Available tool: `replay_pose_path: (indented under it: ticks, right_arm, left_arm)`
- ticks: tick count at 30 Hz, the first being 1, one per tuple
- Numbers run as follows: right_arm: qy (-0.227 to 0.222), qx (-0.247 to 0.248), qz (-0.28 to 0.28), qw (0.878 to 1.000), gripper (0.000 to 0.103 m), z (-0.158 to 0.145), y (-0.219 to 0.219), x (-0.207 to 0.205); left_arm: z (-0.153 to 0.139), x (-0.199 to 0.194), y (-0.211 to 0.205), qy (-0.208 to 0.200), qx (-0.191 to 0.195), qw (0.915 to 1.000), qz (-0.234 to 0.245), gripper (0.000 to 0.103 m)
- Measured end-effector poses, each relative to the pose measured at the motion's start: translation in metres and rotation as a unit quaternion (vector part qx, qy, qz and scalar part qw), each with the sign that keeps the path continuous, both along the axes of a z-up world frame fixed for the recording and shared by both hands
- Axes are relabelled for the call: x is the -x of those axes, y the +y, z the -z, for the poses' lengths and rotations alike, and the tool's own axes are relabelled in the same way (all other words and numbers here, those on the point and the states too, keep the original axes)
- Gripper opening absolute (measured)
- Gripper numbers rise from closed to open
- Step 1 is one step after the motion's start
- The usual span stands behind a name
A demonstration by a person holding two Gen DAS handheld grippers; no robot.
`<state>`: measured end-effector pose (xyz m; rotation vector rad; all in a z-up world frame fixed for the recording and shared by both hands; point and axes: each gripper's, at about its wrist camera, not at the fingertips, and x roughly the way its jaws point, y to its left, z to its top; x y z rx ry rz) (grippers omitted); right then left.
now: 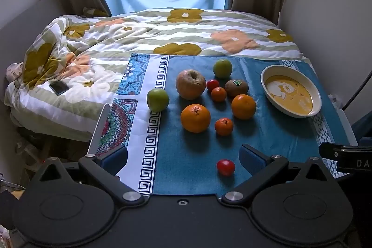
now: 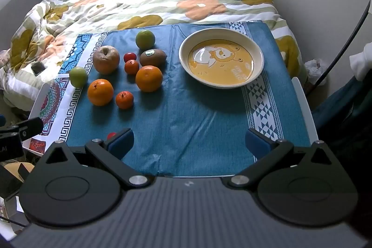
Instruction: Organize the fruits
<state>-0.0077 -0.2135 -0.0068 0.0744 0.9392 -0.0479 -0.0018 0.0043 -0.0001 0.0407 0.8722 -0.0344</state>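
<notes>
Several fruits lie on a blue cloth: a brown apple, two green apples, two oranges, two mandarins, a kiwi and two red tomatoes. A cream bowl with a yellow inside stands empty at the right, also in the right wrist view. My left gripper is open, with the near tomato between its fingers. My right gripper is open and empty over bare cloth.
The small table stands against a bed with a flowered quilt. A phone lies on the quilt at the left. The table's white edges show at both sides. Walls and curtains close in behind.
</notes>
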Motion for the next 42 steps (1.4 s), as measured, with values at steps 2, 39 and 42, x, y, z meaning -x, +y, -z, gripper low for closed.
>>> replay_pose_path:
  ticks: [2, 39, 42]
  right_arm:
    - [0.0, 0.0, 0.001, 1.0, 0.103, 0.0, 0.0, 0.0]
    - [-0.006, 0.002, 0.0, 1.0, 0.103, -0.008, 0.002, 0.013]
    - [-0.007, 0.002, 0.0, 1.0, 0.103, -0.008, 0.003, 0.012]
  left_arm:
    - [-0.001, 0.001, 0.0, -0.001, 0.0, 1.0, 0.0, 0.103]
    - [-0.008, 0.009, -0.002, -0.012, -0.011, 0.9999, 0.001, 0.103]
    - [-0.008, 0.009, -0.002, -0.012, -0.011, 0.9999, 0.0, 0.103]
